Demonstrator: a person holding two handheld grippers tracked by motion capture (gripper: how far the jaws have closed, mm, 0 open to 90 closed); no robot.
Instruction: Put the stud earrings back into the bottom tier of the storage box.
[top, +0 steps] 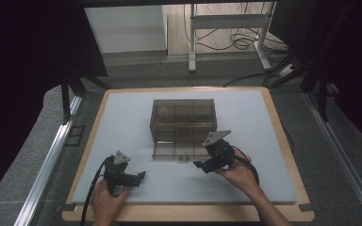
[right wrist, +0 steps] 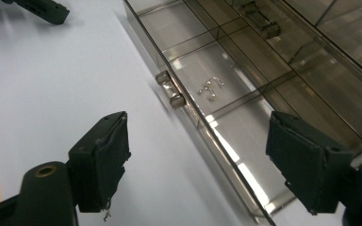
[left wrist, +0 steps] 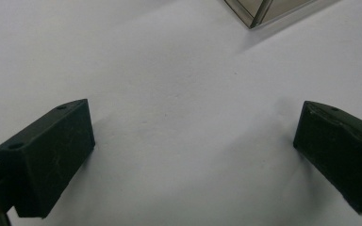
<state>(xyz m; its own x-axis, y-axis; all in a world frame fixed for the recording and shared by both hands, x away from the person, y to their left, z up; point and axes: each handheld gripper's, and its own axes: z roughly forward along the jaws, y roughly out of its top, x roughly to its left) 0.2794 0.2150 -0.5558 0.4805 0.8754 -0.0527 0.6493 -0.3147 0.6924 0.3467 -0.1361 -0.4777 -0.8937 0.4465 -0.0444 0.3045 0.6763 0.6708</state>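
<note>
A smoky see-through compartment box [top: 184, 115] stands at the middle of the white mat, with its flat divided half [top: 179, 147] lying open toward me. In the right gripper view that half [right wrist: 245, 117] shows a small metal latch [right wrist: 170, 90] on its near wall and tiny metal bits [right wrist: 210, 87] in one compartment. My right gripper [top: 199, 165] [right wrist: 198, 160] is open just at the tray's front right corner, its pads touching nothing. My left gripper [top: 141, 175] [left wrist: 193, 155] rests low over bare mat at the front left, jaws wide apart and empty. A corner of the box [left wrist: 259, 12] peeks in above it.
The white mat [top: 122, 122] covers a wooden table top [top: 283, 141]. Metal rails [top: 52, 155] run along both sides of the table. Behind it stand a white frame's legs [top: 192, 42] and loose cables [top: 240, 42] on the floor.
</note>
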